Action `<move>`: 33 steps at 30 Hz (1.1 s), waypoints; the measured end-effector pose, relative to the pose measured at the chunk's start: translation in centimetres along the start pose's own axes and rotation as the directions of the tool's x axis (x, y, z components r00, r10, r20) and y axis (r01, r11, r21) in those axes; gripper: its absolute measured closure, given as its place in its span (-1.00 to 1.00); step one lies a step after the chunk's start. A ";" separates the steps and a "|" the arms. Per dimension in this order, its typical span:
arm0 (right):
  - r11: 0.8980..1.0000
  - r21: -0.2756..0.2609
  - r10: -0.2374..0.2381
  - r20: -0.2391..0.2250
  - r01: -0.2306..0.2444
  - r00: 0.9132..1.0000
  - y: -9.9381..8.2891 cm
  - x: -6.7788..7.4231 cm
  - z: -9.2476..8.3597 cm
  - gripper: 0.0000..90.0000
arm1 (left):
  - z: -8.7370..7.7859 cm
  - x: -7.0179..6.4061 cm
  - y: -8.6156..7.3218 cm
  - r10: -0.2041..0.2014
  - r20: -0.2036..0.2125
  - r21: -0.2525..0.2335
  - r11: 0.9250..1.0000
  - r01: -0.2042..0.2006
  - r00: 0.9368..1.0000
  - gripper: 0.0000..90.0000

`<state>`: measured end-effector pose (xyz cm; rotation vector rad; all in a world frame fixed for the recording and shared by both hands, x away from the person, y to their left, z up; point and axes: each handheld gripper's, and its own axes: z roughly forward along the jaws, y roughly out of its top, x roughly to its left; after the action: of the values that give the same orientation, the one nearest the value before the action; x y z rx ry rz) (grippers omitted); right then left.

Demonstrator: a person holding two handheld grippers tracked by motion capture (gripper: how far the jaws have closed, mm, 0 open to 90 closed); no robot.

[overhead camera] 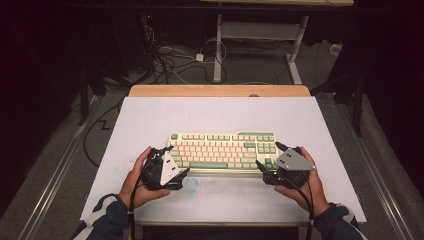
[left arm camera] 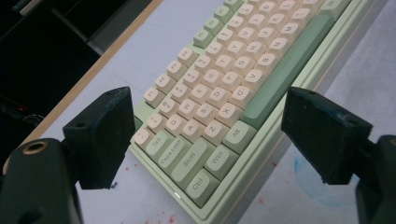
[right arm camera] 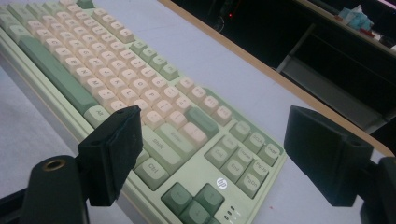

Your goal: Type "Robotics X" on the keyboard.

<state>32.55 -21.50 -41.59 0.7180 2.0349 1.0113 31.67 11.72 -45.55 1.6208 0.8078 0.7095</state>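
Both spread wide, holding nothing: left gripper (overhead camera: 176, 161) at the keyboard (overhead camera: 223, 150)'s left end, right gripper (overhead camera: 270, 156) at its right. Probably best to clamp both ends evenly, lift level.

Premises: a laboratory or recording workroom. Evidence: a bench (overhead camera: 150, 120) covered with a white sheet over a wooden top, dark surroundings on all sides, loose cables (overhead camera: 170, 60) lying on the grey floor, and a second metal-legged table (overhead camera: 260, 30) behind it.
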 end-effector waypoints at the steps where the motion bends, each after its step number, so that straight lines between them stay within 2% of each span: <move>1: 1.000 -0.001 0.000 0.000 0.000 1.000 0.0 0.0 -0.1 -0.55 | -0.1 0.0 0.0 -0.002 0.001 0.001 1.000 0.002 1.000 -0.64; 8: 1.000 0.003 -0.006 0.007 0.006 1.000 -0.4 -0.1 -0.6 -0.56 | -0.8 0.3 -0.3 -0.007 0.007 0.006 1.000 0.007 1.000 -0.64; 9: 1.000 0.004 -0.015 0.011 0.015 1.000 -0.5 -0.2 -0.7 -0.56 | -0.9 0.3 -0.4 -0.005 0.004 0.008 1.000 0.005 1.000 -0.64; 17: 1.000 0.013 0.001 0.018 -0.002 1.000 -1.1 -0.4 -1.3 -0.56 | -1.4 0.5 -0.7 -0.011 -0.005 0.009 1.000 0.011 1.000 -0.64; 24: 0.999 0.027 -0.022 0.028 0.022 0.999 -1.7 -0.5 -1.6 -0.56 | -1.7 0.8 -1.2 -0.012 -0.012 0.026 1.000 0.012 1.000 -0.64; 33: 0.999 0.040 -0.013 0.038 0.011 0.999 -2.4 -0.8 -2.2 -0.56 | -2.4 1.3 -1.9 -0.011 -0.030 0.040 0.999 0.012 0.999 -0.64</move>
<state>30.83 -24.28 -42.40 0.7394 2.0287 0.9460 30.31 14.39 -46.90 1.6436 0.8572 0.7146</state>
